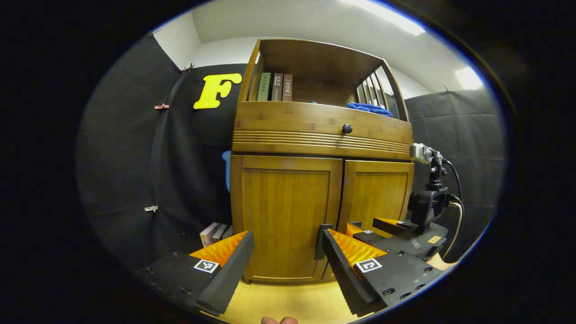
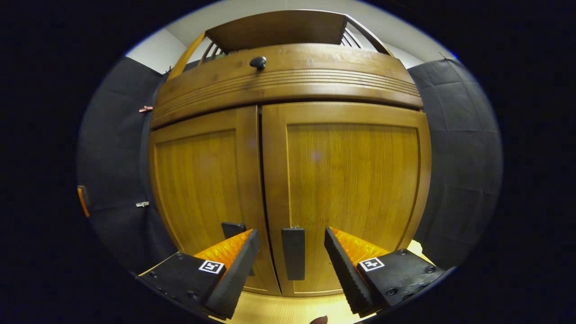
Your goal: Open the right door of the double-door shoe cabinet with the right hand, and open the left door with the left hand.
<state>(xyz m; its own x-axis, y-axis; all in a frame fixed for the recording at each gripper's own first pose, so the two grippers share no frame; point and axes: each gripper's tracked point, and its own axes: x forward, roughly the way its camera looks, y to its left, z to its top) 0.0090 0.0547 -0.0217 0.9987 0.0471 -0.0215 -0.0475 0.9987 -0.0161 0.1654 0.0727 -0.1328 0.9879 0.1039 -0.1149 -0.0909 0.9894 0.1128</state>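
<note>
The wooden shoe cabinet has both lower doors shut. In the left gripper view my left gripper [image 1: 287, 235] is open in front of the left door [image 1: 285, 198], low down, and its right finger [image 1: 346, 265] partly covers the left door's dark handle [image 1: 322, 240]. In the right gripper view my right gripper [image 2: 291, 234] is open, and the right door's handle [image 2: 293, 256] stands between its fingers with a gap on each side. The right door [image 2: 355, 180] is close ahead. The left door's handle [image 2: 233, 228] peeks over the left finger. In the left gripper view the right gripper [image 1: 373, 227] is at the right door [image 1: 380, 191].
Above the doors runs a drawer with a dark knob [image 1: 347, 128]. The open shelf holds books [image 1: 274, 87] and a blue cloth [image 1: 370, 108]. More books [image 1: 215, 233] lean on the floor left of the cabinet. Light wooden floor [image 1: 288, 301] lies below.
</note>
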